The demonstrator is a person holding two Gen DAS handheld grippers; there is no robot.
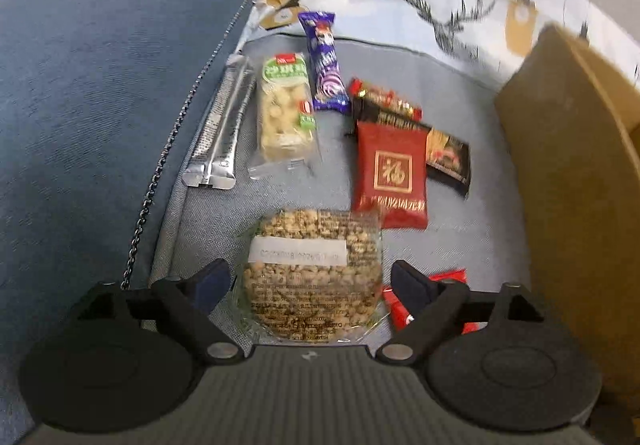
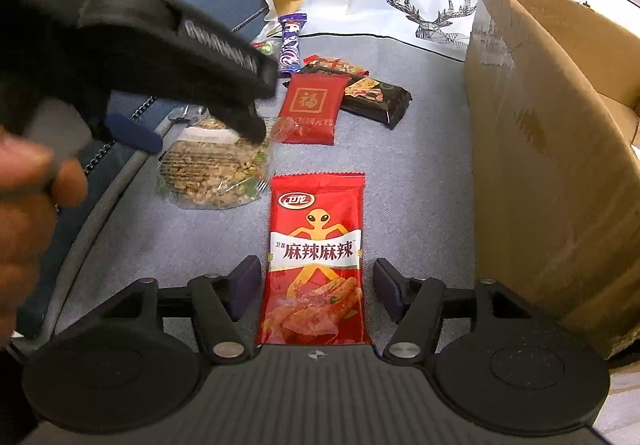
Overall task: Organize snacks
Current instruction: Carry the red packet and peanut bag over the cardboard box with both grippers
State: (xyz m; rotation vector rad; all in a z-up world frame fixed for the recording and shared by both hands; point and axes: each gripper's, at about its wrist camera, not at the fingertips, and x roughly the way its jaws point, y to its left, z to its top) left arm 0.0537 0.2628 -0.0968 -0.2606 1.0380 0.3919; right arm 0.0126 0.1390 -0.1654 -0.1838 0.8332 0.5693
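Right gripper [image 2: 316, 287] spread wide, straddling the red spicy-strip packet [image 2: 316, 257] at 6 o'clock; left gripper [image 1: 310, 279] likewise unclenched around the round nut cake [image 1: 314, 273]. Best to close squarely across each wrapper's middle, then lift toward the cardboard box [image 2: 552, 165] at 2 o'clock.

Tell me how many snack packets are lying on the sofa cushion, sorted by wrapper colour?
Red: 2, the square packet and the long spicy strip packet.
Purple: 1.
Black: 2.
Silver: 1, twin sticks.
Clear: 2, white puffs and round nut cake.
Total: 8.
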